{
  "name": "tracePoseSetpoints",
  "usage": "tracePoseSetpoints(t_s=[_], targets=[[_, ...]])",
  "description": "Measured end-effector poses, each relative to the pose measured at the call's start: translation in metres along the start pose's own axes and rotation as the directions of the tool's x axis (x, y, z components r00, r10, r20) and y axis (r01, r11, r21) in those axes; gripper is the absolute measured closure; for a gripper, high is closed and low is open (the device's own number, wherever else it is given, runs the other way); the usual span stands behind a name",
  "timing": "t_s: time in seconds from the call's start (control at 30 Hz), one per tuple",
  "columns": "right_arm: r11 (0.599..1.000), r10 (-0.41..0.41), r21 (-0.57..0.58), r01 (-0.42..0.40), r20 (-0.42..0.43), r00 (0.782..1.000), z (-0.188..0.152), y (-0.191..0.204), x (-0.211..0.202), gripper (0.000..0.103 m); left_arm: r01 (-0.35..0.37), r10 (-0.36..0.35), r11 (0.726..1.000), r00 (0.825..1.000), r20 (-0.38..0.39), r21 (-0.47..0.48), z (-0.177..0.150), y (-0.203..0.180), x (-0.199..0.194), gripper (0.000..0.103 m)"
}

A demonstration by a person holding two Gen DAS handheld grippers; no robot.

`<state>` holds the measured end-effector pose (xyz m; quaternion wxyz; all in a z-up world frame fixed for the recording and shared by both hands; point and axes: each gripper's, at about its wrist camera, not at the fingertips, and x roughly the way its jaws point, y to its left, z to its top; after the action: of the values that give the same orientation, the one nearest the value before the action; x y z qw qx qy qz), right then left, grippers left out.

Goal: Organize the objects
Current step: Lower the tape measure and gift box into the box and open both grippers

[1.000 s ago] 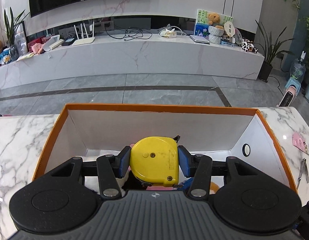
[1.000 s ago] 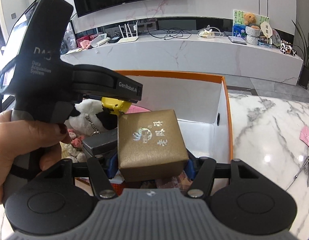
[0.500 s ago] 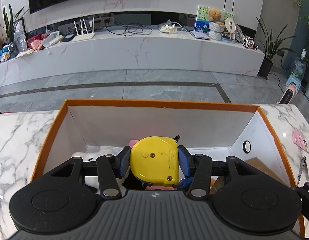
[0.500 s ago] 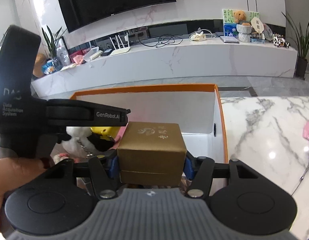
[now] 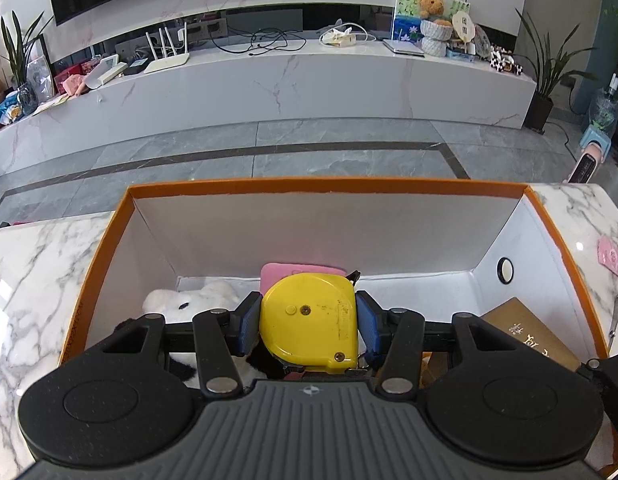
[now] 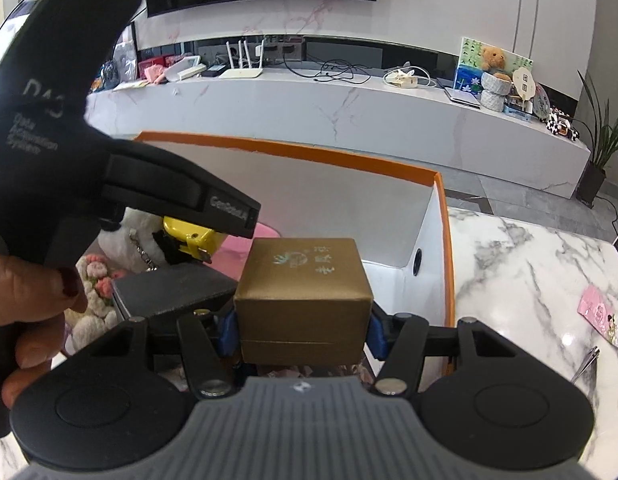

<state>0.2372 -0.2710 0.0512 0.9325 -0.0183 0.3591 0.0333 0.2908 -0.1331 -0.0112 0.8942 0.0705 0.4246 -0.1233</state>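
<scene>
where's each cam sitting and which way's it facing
Left wrist: on the left hand-held gripper, looking forward and down into the orange box; its fingers clamp a yellow tape measure.
Right wrist: on the right hand-held gripper, same direction; it clamps a gold box; the person's hand shows at left.
Shared: orange box, tape measure, gold box, TV console.

surface: white marble table [image 5: 25, 280], grey veins | centre of frame: orange box [image 5: 329, 185] sits on it | right edge: pink card [image 5: 611, 258] flat on the marble | below the card: thin metal tool [image 5: 617, 318], beside the box
</scene>
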Motion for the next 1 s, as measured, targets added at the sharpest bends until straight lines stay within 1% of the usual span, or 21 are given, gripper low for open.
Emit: tracePoseSetpoints(t_s=[0.2,0.37,0.57,0.67,0.7,0.77,1.0], targets=[[1.000,-0.004,-0.027,0.004,-0.028,1.000,0.0008,0.0033,0.0011,0.042,-0.007,0.007,1.000,1.000,-0.016,0.002,-0.0020,-0.0012,0.0020,0.045],[0.998,-0.018,-0.065,0.016,-0.042,0.999,-0.0001,0.0075,0.0051,0.038,-0.008,0.008,1.000,1.000,-0.019,-0.001,-0.0027,-0.0013,0.0029,0.045],[0.998,-0.024,-0.064,0.022,-0.042,0.999,0.0001,0.0057,0.0064,0.037,-0.004,0.004,1.000,1.000,-0.022,0.000,-0.0032,0.0000,0.0038,0.044],[0.998,-0.028,-0.061,0.025,-0.043,0.999,0.0000,0.0046,0.0070,0.034,0.001,-0.001,1.000,1.000,-0.014,-0.008,-0.0035,0.0009,0.0024,0.040],[0.998,-0.031,-0.061,0.028,-0.041,0.999,0.0002,0.0048,0.0070,0.032,0.001,-0.002,1.000,1.000,-0.012,-0.007,-0.0036,0.0010,0.0020,0.039],[0.998,-0.033,-0.062,0.030,-0.038,0.999,0.0003,0.0048,0.0066,0.031,-0.001,0.001,1.000,1.000,-0.014,-0.006,-0.0033,0.0005,0.0024,0.037],[0.997,-0.039,-0.062,0.037,-0.031,0.999,-0.0012,0.0070,0.0053,0.024,0.000,0.000,1.000,1.000,0.000,-0.014,-0.0016,0.0004,-0.0002,0.037]])
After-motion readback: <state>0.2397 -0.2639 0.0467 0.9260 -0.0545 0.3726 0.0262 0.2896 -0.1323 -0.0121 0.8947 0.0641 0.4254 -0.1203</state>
